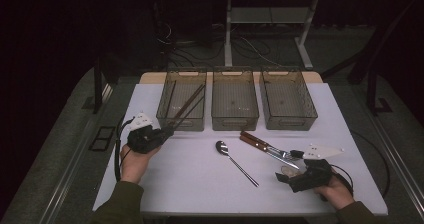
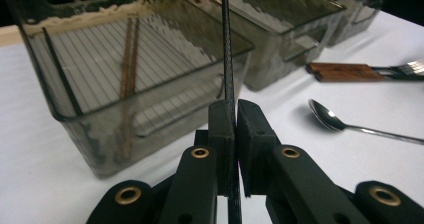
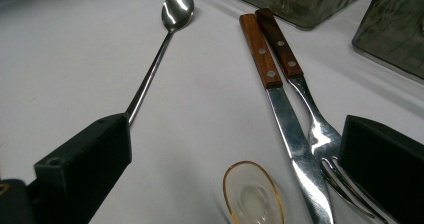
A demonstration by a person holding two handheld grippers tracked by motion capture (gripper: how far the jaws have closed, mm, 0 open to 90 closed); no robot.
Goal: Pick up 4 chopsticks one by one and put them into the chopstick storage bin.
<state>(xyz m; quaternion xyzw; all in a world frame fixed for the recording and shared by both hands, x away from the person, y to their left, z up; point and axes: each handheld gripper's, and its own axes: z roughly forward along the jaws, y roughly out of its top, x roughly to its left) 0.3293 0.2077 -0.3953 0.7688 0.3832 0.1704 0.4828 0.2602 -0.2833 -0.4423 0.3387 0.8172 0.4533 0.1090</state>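
no writing legible. left gripper (image 2: 234,134) jaws clamped on black chopstick (image 2: 227,44); right gripper (image 3: 240,169) jaws apart.

Thin dark chopstick (image 2: 228,49), tilted over leftmost bin (image 2: 75,119)

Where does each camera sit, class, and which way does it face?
High view: above the table, looking forward and down; both forearms show.
Left gripper view: rides the left hand-held gripper, facing the left bin; jaws clamp a black chopstick.
Right gripper view: rides the right hand-held gripper, jaws apart, facing cutlery.
Shared: the spoon and the knife.
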